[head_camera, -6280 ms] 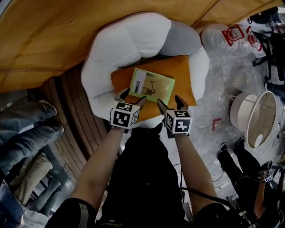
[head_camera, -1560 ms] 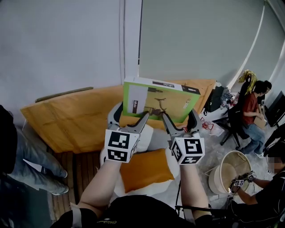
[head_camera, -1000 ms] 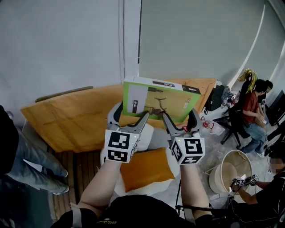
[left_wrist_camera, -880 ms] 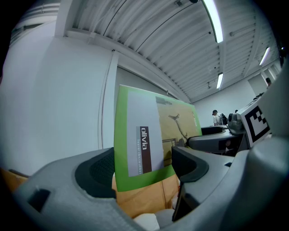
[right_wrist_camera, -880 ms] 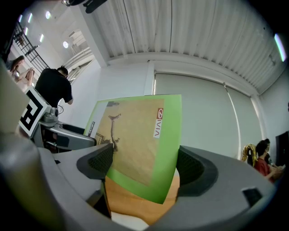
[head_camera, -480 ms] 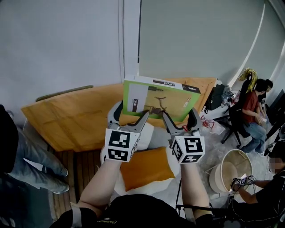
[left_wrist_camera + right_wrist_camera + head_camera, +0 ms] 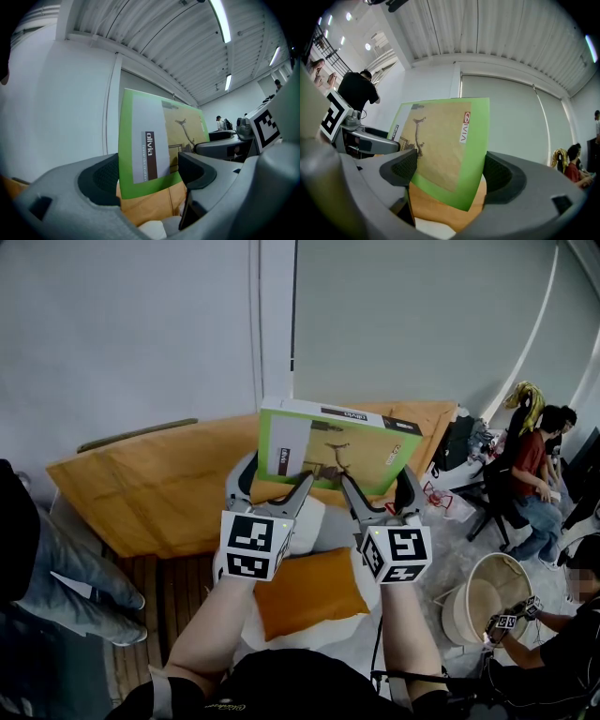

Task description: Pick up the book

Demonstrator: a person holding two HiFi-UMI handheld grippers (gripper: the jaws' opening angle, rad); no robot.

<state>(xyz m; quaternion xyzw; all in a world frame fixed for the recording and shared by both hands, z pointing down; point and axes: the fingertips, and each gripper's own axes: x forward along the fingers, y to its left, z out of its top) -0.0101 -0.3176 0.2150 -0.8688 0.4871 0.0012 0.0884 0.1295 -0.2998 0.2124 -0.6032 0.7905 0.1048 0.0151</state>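
Thin green-edged book with tan cover (image 7: 337, 451): up in air, standing on edge, bottom corners inside both claws. left gripper (image 7: 272, 486) pinches left corner. right gripper (image 7: 378, 489) pinches right corner. Below claws, well apart: orange square cushion (image 7: 305, 594). Pick-up looks done. Next: squeeze evenly, keep book level, no slip.

Upright book (image 7: 337, 448), left gripper (image 7: 275, 480), right gripper (image 7: 377, 484) clamping

Smooth paper book (image 7: 349, 452), matt cloth cushion (image 7: 305, 596)
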